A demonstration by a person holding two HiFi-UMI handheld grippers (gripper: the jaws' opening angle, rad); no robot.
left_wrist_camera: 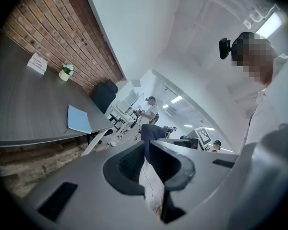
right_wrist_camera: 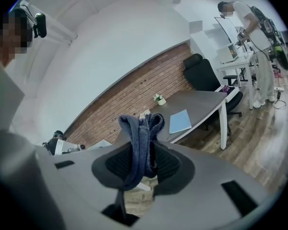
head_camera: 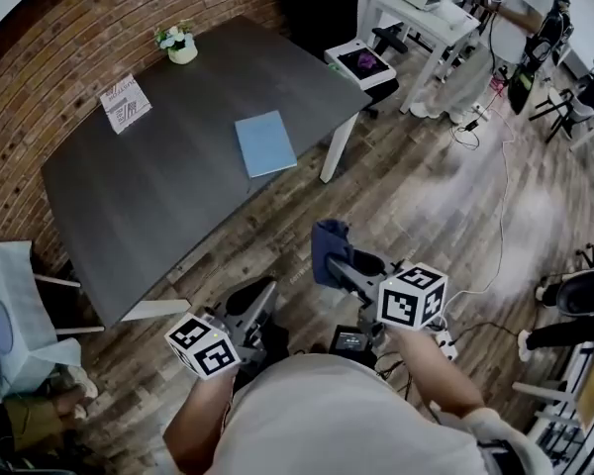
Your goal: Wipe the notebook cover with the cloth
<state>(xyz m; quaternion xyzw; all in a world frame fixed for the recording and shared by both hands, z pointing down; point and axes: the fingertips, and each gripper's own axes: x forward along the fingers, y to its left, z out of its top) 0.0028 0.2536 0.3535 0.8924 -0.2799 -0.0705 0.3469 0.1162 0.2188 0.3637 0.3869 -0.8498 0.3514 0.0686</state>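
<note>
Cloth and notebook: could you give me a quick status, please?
Right gripper shut on cloth; left gripper shut, empty. Notebook flat on table, ahead of both grippers. Nothing in the way.

The notebook [head_camera: 265, 143] is light blue and closed, lying flat and slightly askew on the table [head_camera: 158, 186], close to its right edge. The cloth [right_wrist_camera: 134, 123] is dark blue (thick, towel-like) and bunched, pinched between the right gripper's [right_wrist_camera: 144, 150] jaws, well apart from the notebook.

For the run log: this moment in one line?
phase: pre-wipe | right gripper: shut on cloth | left gripper: shut, empty | notebook: flat on table, untouched
</note>
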